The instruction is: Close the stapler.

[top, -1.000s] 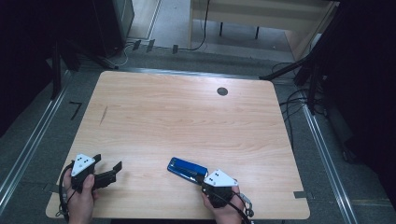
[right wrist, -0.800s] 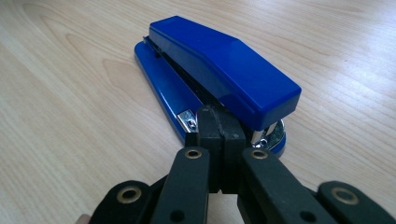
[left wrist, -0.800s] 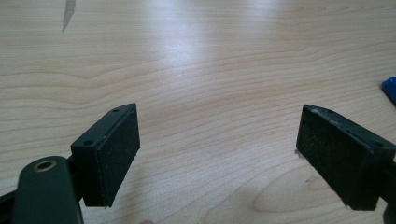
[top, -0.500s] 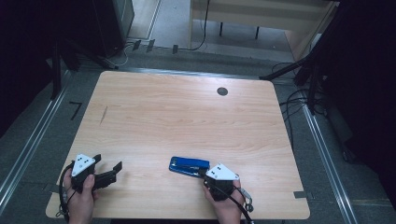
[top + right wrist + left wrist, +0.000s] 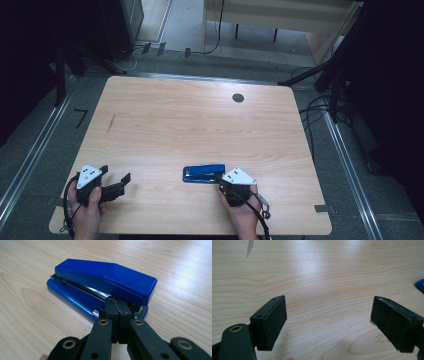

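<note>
- While the right gripper sits at the near edge of the tabletop, its 2 jaws are pressed flat together with nothing between them, tips butted against the stapler's right end, just under the top arm's overhang.
- Closed jaws against the end look like a push or nudge setup, not a grasp; no pinch on the body.
- Blue stapler lies flat on its base, long axis running left-right, near the front edge, a little right of center; in the right gripper view the stapler shows its metal magazine strip along the side.
- Left gripper is well apart from the stapler, low over the near-left corner, jaws spread wide and empty; bare wood between the pads in the left gripper view.
- Judgement: left stays open and parked to receive or steady the stapler if it gets slid that way; a blue sliver at the right edge of that view is likely the stapler's end.
- Risk: pushing off-center could spin the stapler instead of sliding it.
- Dark round grommet at the far side, uninvolved.
</note>
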`<state>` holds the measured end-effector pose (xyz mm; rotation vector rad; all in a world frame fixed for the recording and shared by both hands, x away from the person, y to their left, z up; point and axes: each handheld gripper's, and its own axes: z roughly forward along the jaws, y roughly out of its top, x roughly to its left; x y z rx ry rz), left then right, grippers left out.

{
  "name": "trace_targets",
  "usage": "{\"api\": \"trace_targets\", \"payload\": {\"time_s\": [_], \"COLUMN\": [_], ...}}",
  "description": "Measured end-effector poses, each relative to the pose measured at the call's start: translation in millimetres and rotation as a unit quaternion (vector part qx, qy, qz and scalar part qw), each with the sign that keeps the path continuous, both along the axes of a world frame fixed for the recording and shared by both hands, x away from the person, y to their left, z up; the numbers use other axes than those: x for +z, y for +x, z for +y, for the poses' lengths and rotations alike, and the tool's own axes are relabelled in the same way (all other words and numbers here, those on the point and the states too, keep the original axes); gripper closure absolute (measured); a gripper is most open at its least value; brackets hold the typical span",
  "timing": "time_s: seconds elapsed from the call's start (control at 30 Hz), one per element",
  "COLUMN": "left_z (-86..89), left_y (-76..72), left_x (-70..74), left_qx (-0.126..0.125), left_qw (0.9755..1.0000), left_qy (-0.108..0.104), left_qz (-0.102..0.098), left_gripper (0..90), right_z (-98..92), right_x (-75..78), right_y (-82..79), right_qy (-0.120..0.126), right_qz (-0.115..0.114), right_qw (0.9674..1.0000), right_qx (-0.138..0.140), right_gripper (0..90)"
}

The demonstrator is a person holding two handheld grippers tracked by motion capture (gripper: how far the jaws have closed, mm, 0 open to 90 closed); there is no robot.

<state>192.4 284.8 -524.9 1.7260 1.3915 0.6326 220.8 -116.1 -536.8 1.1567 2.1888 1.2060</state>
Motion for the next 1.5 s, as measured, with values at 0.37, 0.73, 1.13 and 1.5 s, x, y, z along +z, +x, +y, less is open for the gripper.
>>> {"api": "trace_targets", "payload": {"time_s": [0.37,0.73,1.13,1.5], "left_z": [0.6,0.1,-0.1,-0.2], "left_y": [0.0,-0.2,-0.6,-0.7], "left_x": [-0.1,0.0,0.0,0.1], "left_qx": [-0.001,0.000,0.000,-0.001], "left_qw": [1.0000,1.0000,1.0000,1.0000], "left_qy": [-0.003,0.000,0.001,0.003], "left_qz": [0.000,-0.001,-0.003,-0.003], "left_gripper": [13.9,13.9,13.9,13.9], "right_z": [-4.7,-41.8,-79.0,-110.8], "right_x": [0.3,19.8,26.2,26.1], "right_y": [-0.4,-12.0,-13.2,-11.3], "right_qy": [0.024,0.055,0.057,0.088], "right_qz": [0.011,0.009,0.014,0.010], "right_qw": [0.9997,0.9984,0.9982,0.9961], "right_qx": [0.001,0.005,0.015,-0.004], "right_gripper": [90.0,81.6,42.3,23.2]}}
